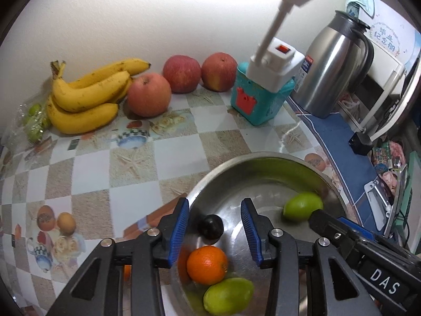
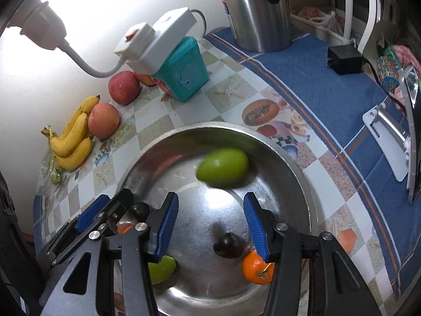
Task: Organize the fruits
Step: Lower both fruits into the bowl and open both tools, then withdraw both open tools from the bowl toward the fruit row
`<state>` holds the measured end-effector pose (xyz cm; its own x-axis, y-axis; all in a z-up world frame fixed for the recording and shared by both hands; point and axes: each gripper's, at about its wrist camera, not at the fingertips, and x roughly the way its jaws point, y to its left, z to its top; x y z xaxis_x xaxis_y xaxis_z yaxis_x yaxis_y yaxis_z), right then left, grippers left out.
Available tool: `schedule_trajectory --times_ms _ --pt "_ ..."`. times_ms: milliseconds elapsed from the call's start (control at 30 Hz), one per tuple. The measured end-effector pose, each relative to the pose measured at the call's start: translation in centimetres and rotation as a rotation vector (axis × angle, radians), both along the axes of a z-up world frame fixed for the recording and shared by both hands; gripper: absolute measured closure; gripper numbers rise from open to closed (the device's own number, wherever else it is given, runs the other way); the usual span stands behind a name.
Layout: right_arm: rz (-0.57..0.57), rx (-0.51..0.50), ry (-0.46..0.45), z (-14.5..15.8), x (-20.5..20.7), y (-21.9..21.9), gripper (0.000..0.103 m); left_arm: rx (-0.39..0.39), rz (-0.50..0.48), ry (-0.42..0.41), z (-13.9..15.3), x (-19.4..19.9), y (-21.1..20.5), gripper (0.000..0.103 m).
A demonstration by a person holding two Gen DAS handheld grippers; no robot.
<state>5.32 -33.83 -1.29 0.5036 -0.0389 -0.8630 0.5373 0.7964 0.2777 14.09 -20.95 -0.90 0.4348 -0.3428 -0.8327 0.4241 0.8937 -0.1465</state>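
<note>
Steel bowl (image 1: 265, 163): we see it at the lower right of the left wrist view and across the lower middle of the right wrist view, resting on the checked tablecloth (image 1: 105, 173).
Left gripper (image 1: 214, 233): we see its blue pads apart over the bowl, nothing pressed between them — a small dark fruit (image 1: 210, 227) lies in the gap below, untouched.
Right gripper (image 2: 211, 227): jaws apart too, above the bowl floor, empty; in the left wrist view it enters from the lower right edge.
Fruit in the bowl: the dark fruit, an orange (image 1: 207, 264) just beside it, a green fruit (image 1: 228, 296) touching the orange at the bottom edge, and a second green fruit (image 1: 302, 205) near the bowl's right wall — blurred in the right wrist view, above that gripper's pads.
Fruit outside the bowl: we find a bunch of bananas (image 1: 86, 97) at the left of the left wrist view, an apple (image 1: 149, 94) touching it, and two more apples (image 1: 181, 73) against the wall behind.
Bag: a clear bag with small green fruit (image 1: 34, 122) sits at the far left, just beside the bananas.
Teal box (image 1: 259, 100): right of the apples, with a white switch block (image 1: 276, 68) on top.
Steel jug (image 1: 334, 65): upper right, standing on a blue cloth (image 1: 334, 137).
</note>
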Motion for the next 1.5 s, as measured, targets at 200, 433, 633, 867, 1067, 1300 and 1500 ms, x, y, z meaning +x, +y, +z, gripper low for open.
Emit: schedule_trajectory --times_ms 200,433,633,867,1067,1300,1500 --pt "0.013 -0.002 0.023 0.8 -0.2 0.1 0.05 0.059 0.105 0.038 0.9 0.7 2.8 0.053" --pt "0.056 0.0 0.077 0.4 0.0 1.1 0.05 0.088 0.242 0.089 1.0 1.1 6.5 0.051" --pt "0.097 -0.001 0.104 -0.2 0.5 2.2 0.05 0.091 0.306 0.093 1.4 1.0 8.7 0.047" --pt "0.112 -0.014 0.143 -1.0 0.8 2.4 0.032 0.123 0.344 0.105 0.9 1.3 9.0 0.006" --pt "0.104 -0.013 0.163 -1.5 0.8 2.3 0.019 0.166 0.351 0.125 -0.2 1.4 9.0 0.0" --pt "0.108 -0.014 0.162 -1.5 0.8 2.4 0.019 0.171 0.37 0.132 -0.5 1.6 9.4 0.0" --pt "0.105 -0.022 0.154 -1.4 0.8 2.3 0.019 0.179 0.394 0.134 -0.5 1.7 9.8 0.0"
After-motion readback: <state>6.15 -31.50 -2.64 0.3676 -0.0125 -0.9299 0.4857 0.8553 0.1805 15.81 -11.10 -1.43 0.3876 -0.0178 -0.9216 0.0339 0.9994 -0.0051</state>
